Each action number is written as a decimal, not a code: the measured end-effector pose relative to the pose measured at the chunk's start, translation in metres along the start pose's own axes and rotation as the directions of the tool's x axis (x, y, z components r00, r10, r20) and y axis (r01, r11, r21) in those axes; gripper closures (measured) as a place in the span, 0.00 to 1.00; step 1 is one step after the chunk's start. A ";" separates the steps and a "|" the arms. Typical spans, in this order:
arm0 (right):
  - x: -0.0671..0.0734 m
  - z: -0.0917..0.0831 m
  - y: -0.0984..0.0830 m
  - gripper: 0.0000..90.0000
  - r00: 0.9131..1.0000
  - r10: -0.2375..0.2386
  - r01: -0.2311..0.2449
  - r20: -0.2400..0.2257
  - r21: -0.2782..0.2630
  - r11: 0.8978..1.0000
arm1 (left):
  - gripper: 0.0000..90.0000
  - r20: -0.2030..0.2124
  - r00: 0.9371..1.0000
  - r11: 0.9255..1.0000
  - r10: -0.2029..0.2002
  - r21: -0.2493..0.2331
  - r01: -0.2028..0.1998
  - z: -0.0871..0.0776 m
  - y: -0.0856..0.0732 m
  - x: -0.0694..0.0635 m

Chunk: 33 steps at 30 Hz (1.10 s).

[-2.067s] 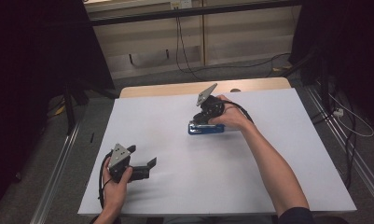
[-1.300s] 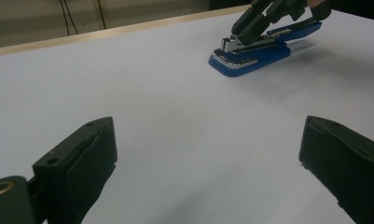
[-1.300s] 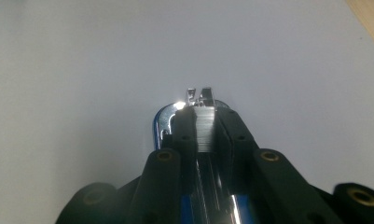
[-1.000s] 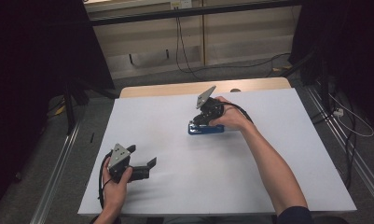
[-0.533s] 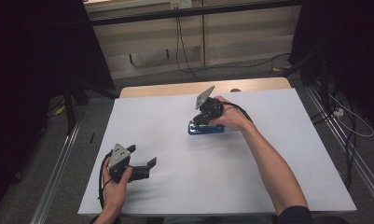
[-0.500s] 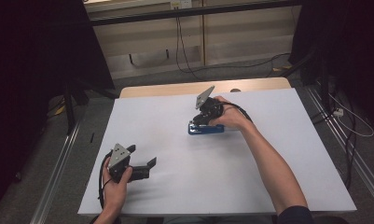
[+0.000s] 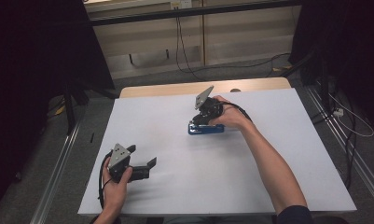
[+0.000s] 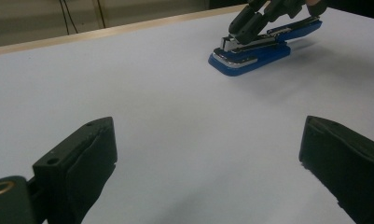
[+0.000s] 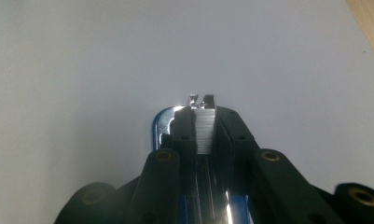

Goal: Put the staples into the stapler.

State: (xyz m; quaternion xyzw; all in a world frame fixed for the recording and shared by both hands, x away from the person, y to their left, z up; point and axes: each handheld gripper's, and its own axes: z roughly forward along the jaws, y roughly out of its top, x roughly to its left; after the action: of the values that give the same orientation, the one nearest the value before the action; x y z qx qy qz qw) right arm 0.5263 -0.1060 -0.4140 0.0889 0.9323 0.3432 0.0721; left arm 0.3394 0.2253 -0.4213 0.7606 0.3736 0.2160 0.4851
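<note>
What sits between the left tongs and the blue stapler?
Nothing: bare white tabletop. High view and left gripper view both show the stretch clear from the open left tongs to the blue stapler, which the right tongs clamp.

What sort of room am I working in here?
Probably a lab or recording workspace, not an office: a table under a plain white sheet, metal rails on the floor beside it, loose cables on the floor, dark curtains at the sides. A blue stapler lies on it.

No text, label, brand, number or sign can be read anywhere in these views.
</note>
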 end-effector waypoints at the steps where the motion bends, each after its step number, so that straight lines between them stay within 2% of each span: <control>1: 0.000 0.000 0.000 0.88 1.000 0.004 -0.004 -0.002 0.000 1.000 | 0.05 -0.002 1.000 1.000 -0.001 0.001 0.001 0.000 0.000 0.000; 17: -0.002 0.000 0.001 0.88 1.000 -0.001 0.000 -0.007 -0.014 1.000 | 0.05 0.003 1.000 1.000 0.005 0.012 -0.005 0.001 0.000 0.001; 23: -0.002 0.001 0.001 0.88 1.000 0.016 -0.016 -0.008 -0.015 1.000 | 0.05 0.003 1.000 1.000 0.005 0.012 -0.005 0.000 0.000 0.000; 29: -0.002 0.001 0.000 0.82 1.000 0.020 -0.020 0.008 -0.008 1.000 | 0.05 0.001 1.000 1.000 0.000 0.004 0.000 0.000 0.000 0.000; 33: -0.002 0.001 -0.001 0.82 1.000 0.024 -0.024 0.005 -0.003 1.000 | 0.05 0.000 1.000 1.000 -0.004 0.002 0.004 0.000 0.000 0.000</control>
State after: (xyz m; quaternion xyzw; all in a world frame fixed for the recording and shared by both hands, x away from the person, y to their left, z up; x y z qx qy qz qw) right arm 0.5280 -0.1062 -0.4152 0.1008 0.9305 0.3450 0.0705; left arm 0.3395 0.2253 -0.4214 0.7605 0.3751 0.2145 0.4847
